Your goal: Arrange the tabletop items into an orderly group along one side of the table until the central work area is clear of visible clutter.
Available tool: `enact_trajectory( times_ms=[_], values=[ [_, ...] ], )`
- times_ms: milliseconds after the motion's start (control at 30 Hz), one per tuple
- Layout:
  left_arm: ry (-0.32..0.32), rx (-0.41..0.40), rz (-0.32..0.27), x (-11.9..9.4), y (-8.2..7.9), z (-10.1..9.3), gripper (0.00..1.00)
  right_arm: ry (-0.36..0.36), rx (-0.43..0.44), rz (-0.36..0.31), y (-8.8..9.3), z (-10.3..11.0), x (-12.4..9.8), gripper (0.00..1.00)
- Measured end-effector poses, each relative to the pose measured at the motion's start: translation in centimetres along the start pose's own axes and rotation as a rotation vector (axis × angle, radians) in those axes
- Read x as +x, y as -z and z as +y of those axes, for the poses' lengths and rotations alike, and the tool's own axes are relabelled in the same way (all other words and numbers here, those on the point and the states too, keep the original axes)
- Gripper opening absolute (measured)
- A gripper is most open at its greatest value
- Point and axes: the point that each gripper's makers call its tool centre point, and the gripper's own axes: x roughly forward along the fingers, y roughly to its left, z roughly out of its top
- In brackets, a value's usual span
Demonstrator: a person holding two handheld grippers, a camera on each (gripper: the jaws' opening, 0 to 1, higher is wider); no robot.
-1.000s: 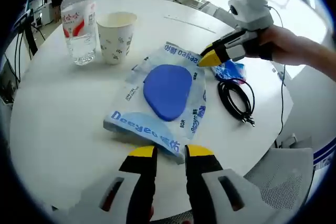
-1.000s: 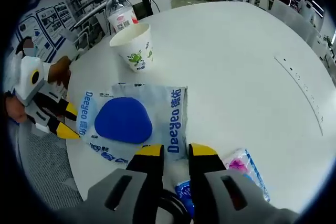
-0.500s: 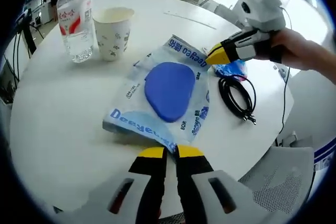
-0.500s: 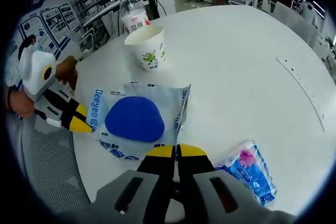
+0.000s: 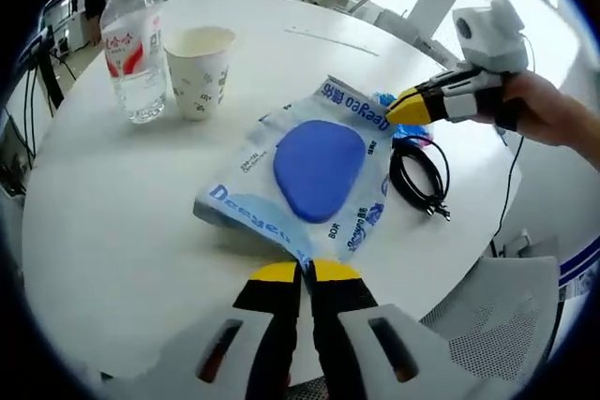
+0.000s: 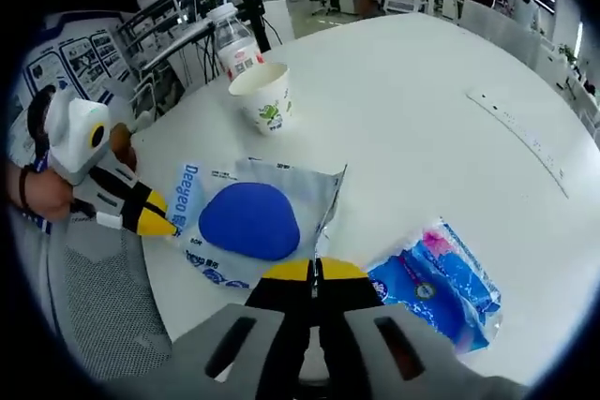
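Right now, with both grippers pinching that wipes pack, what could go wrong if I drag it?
Both grippers, left and right, clamp opposite edges of the Deeyeo wipes pack; uneven pulling may tear it. Dragging it could snag the black cable beside it, or knock over the paper cup and water bottle.

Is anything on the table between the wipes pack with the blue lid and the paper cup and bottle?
Nothing visible: bare white tabletop lies between the flat wipes pack with the blue lid and the paper cup beside the clear water bottle. Both grippers' jaws are shut on the pack's edges.
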Motion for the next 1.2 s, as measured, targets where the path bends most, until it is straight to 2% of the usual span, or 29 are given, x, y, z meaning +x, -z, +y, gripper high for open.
enact_trajectory(
  times_ms=[400,900,1200],
  values=[
    [0.003,0.041,-0.021,-0.2,-1.6,-0.2,0.0,0.036,0.104,-0.045,0.8,-1.3,-0.8,0.0],
    [-0.008,0.089,-0.046,0.7,-5.4,0.4,0.0,0.077,0.166,-0.089,1.5,-2.9,-2.1,0.0],
    [-0.018,0.054,-0.062,1.7,-7.0,0.9,0.0,0.091,0.216,-0.109,2.4,-3.2,-2.4,0.0]
  ],
)
